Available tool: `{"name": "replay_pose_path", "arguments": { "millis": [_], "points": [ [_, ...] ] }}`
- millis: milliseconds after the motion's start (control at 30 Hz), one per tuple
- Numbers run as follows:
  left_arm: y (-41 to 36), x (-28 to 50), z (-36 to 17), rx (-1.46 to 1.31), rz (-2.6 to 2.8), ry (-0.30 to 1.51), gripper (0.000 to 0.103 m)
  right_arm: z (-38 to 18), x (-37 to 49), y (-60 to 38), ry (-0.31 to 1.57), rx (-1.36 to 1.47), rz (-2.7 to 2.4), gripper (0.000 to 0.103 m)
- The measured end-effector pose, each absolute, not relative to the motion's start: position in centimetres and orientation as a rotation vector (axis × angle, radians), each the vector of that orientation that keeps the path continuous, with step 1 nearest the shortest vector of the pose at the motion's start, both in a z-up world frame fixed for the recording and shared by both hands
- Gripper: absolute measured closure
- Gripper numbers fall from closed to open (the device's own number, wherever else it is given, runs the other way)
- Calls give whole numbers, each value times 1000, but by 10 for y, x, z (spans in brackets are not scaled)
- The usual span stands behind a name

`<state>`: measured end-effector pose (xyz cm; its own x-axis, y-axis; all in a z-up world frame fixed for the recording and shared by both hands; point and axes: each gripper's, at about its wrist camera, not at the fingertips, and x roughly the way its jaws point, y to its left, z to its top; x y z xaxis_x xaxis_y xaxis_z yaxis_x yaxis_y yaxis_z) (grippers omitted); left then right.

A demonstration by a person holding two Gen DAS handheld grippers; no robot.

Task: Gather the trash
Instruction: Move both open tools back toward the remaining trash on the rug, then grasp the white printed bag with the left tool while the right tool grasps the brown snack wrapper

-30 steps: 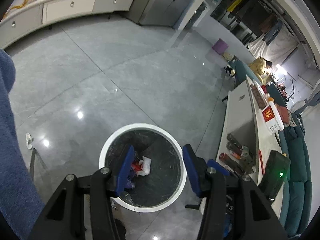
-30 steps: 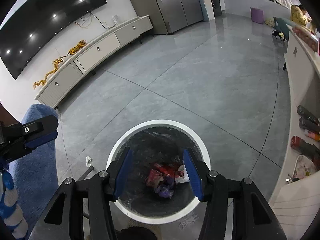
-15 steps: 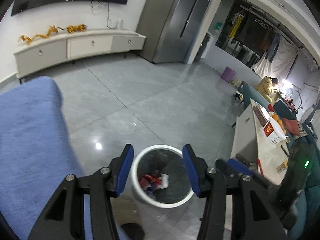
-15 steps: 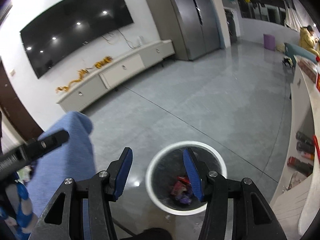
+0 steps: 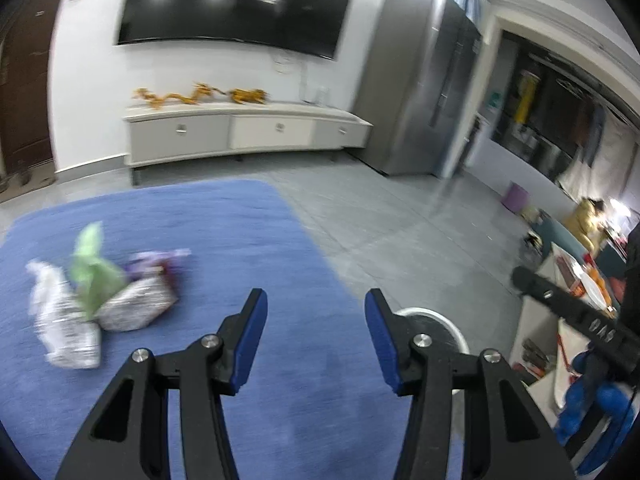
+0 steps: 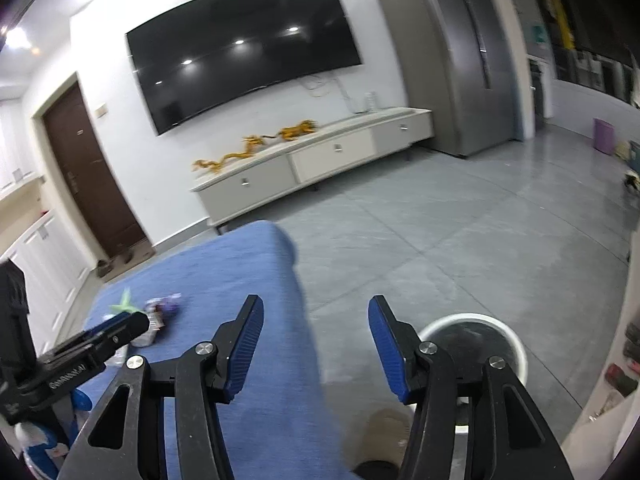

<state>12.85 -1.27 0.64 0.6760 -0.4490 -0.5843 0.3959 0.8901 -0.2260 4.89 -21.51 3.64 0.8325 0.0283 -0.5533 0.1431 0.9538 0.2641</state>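
Several pieces of trash lie on a blue cloth surface: a clear crumpled wrapper, a green bag, a silvery packet and a purple wrapper. They also show small in the right wrist view. My left gripper is open and empty, to the right of the trash. My right gripper is open and empty above the cloth's edge. The white-rimmed bin stands on the floor at lower right; its rim also shows in the left wrist view.
A grey tiled floor stretches to a low white TV cabinet under a wall TV. A steel fridge stands at the right. A white counter with bottles borders the bin. A brown door is at the left.
Both grippers have risen and tilted up from over the bin toward the blue cloth. The trash pile has come into view. The bin has slid to the lower right.
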Motion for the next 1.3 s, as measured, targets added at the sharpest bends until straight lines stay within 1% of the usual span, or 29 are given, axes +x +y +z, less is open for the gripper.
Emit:
{"name": "replay_pose_path", "arguments": {
  "millis": [133,300,533,633,833,1233,1267,1300],
  "points": [
    [59,135,-5,-126,-376,675,54,35,70,-176,614,286,14,49],
    [138,143,-28,-169,-256,689,54,18,95,-121,680,258,110,49],
    [202,164,-60,-236,-198,747,54,-23,139,-49,817,296,263,48],
    [215,173,-72,-277,-199,772,54,-40,161,-26,880,337,318,45],
    [222,194,-88,-334,-224,813,54,-60,196,2,947,382,370,45],
    [206,232,-101,-357,-301,862,54,-88,241,-1,995,562,358,45],
    [205,232,-101,-352,-304,861,54,-88,241,-2,982,571,359,45],
    [204,233,-101,-346,-307,858,55,-88,242,-2,977,572,361,51]
  ]
}}
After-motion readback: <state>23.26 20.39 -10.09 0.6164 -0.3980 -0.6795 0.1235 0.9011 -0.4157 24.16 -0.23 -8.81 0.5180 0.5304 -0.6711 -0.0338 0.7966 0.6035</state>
